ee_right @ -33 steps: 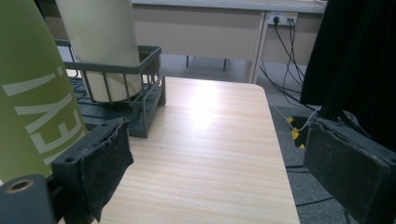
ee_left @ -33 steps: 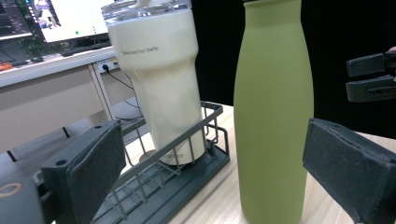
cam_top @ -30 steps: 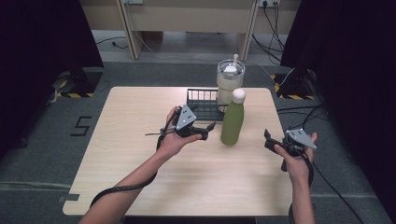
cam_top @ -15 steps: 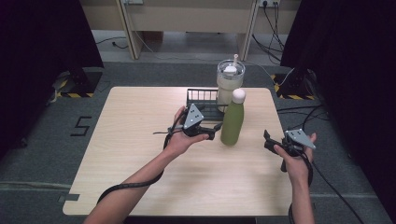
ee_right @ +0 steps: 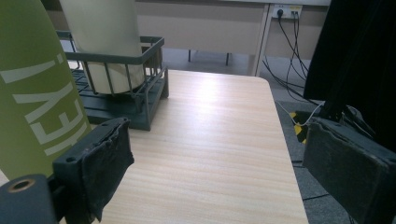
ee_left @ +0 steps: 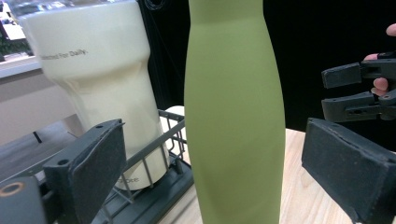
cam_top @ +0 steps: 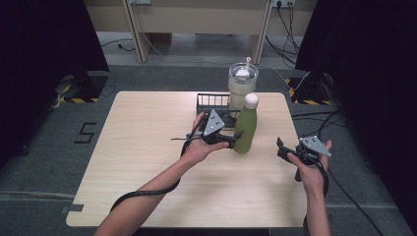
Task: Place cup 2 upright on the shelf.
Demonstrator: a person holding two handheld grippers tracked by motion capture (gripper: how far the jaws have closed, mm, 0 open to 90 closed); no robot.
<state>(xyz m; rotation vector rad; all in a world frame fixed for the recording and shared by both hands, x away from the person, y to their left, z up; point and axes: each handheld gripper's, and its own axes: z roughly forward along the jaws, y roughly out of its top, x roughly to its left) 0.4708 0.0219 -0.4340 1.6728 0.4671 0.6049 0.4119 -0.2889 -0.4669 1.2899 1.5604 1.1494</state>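
A tall green bottle (cam_top: pixel 245 129) with a white cap stands upright near the table's middle. My left gripper (cam_top: pixel 232 140) is open at the bottle's lower body. In the left gripper view its pads (ee_left: pixel 99 154) stand on either side of the green bottle (ee_left: pixel 233 121), with a gap on each side. My right gripper (cam_top: pixel 281 149) hovers open to the right of the bottle, nothing between its jaws. The right gripper view has the bottle (ee_right: pixel 32 98), with white lettering, at its left edge.
A cream tumbler (cam_top: pixel 242 87) with a clear lid stands in a dark wire rack (cam_top: pixel 209 102) right behind the bottle. The wooden table (cam_top: pixel 147 147) ends close to my right hand. Cables and a desk lie on the floor beyond.
My left gripper has moved right, up to the green bottle, so that its jaws now flank it. The right gripper and the bottle have stayed put.
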